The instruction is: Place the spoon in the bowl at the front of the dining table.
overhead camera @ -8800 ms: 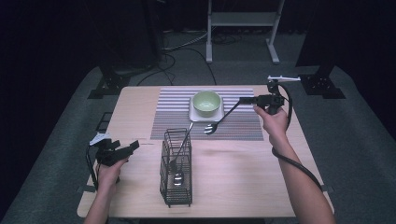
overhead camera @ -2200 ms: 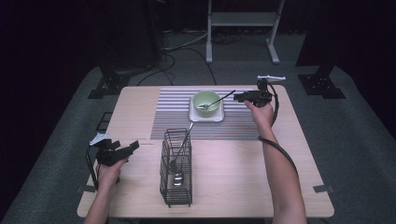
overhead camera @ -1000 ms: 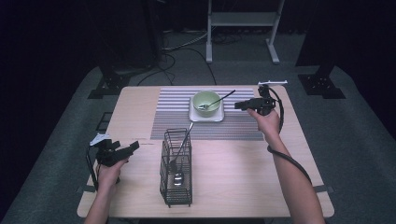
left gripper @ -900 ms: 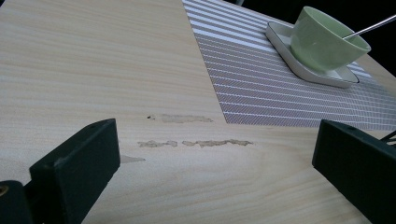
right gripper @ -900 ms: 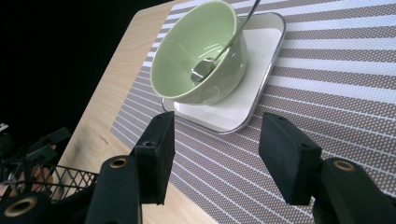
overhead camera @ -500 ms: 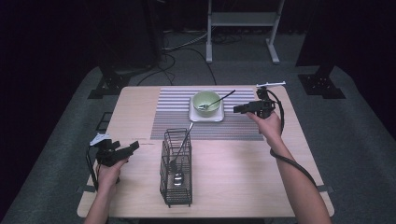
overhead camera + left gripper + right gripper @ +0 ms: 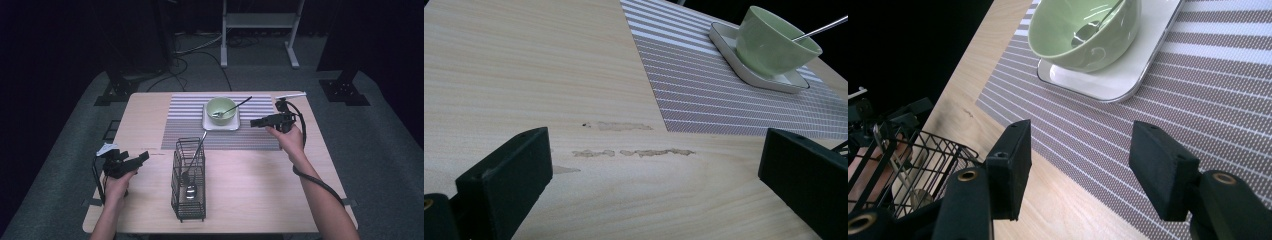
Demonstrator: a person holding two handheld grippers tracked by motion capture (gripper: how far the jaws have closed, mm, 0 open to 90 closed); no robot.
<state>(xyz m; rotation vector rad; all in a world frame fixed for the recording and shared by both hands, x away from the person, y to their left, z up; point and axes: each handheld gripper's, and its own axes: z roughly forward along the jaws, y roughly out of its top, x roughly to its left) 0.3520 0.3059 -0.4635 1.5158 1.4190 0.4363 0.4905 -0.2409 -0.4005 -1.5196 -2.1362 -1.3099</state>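
Note:
A light green bowl (image 7: 221,109) stands on a white square plate (image 7: 221,124) on the striped placemat (image 7: 190,131). A spoon (image 7: 235,106) lies in the bowl, its handle sticking out to the right. My right gripper (image 7: 254,123) hovers open just right of the plate, empty; its own view shows the bowl (image 7: 1083,30) and plate (image 7: 1128,70) ahead of my right gripper (image 7: 1078,150). My left gripper (image 7: 143,157) rests open near the table's left front, pointing toward the bowl (image 7: 774,42); my left gripper (image 7: 654,175) holds nothing.
A black wire cutlery basket (image 7: 189,182) stands at the front middle with a spoon (image 7: 192,165) and other cutlery inside; it also appears as the basket (image 7: 913,160) at the right gripper view's left. The wooden table (image 7: 250,190) has bare room on both sides.
The right gripper carried the spoon from the placemat to the bowl, let it go there, and has since drawn back toward the person and slightly down. The left gripper has not moved.

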